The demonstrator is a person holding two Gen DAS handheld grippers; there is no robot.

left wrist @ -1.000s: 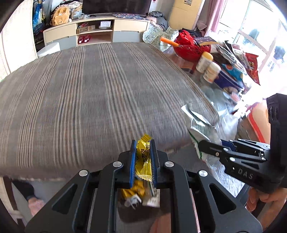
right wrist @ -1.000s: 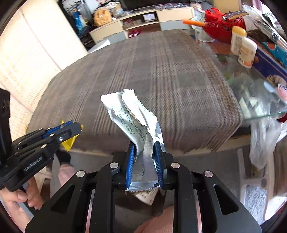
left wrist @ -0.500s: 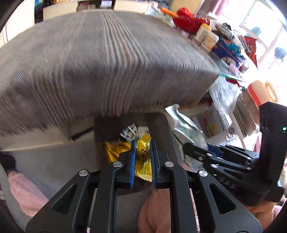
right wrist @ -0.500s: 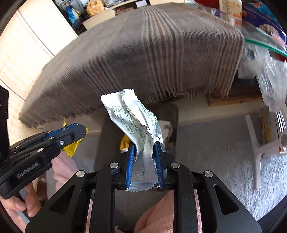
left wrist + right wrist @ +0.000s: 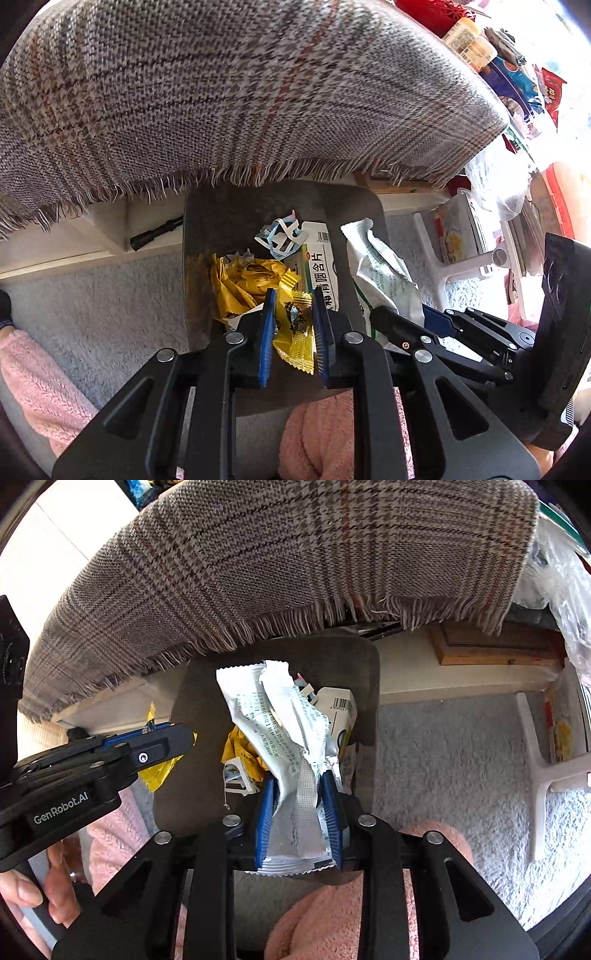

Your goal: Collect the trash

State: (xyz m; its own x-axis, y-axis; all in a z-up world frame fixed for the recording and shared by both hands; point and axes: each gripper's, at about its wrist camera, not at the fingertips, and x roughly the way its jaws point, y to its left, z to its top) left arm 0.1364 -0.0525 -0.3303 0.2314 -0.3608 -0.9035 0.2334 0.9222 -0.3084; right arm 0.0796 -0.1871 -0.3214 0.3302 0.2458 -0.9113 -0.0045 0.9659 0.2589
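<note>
My left gripper [image 5: 293, 317] holds a small yellow candy wrapper [image 5: 293, 332] between widened jaws, right over a dark grey trash bin [image 5: 221, 218]. My right gripper [image 5: 299, 797] holds a crumpled white and silver foil wrapper [image 5: 273, 716], also between widened jaws, over the same bin [image 5: 199, 686]. The bin holds yellow wrappers [image 5: 240, 280], a white medicine box [image 5: 321, 269] and a bit of blue and white plastic [image 5: 280, 236]. The right gripper [image 5: 399, 321] with its wrapper [image 5: 376, 273] shows at the right of the left wrist view; the left gripper [image 5: 181, 738] shows at the left of the right wrist view.
The bin stands on a grey carpet [image 5: 92, 295] under the fringed edge of a plaid tablecloth [image 5: 240, 92]. A white stool leg [image 5: 535, 768] stands to the right. Pink-sleeved knees [image 5: 325, 915] are close below. Bottles and packets [image 5: 476, 48] crowd the table's far right.
Both grippers dropped from above the table edge to just over the bin. The jaws of both have spread a little around their wrappers.
</note>
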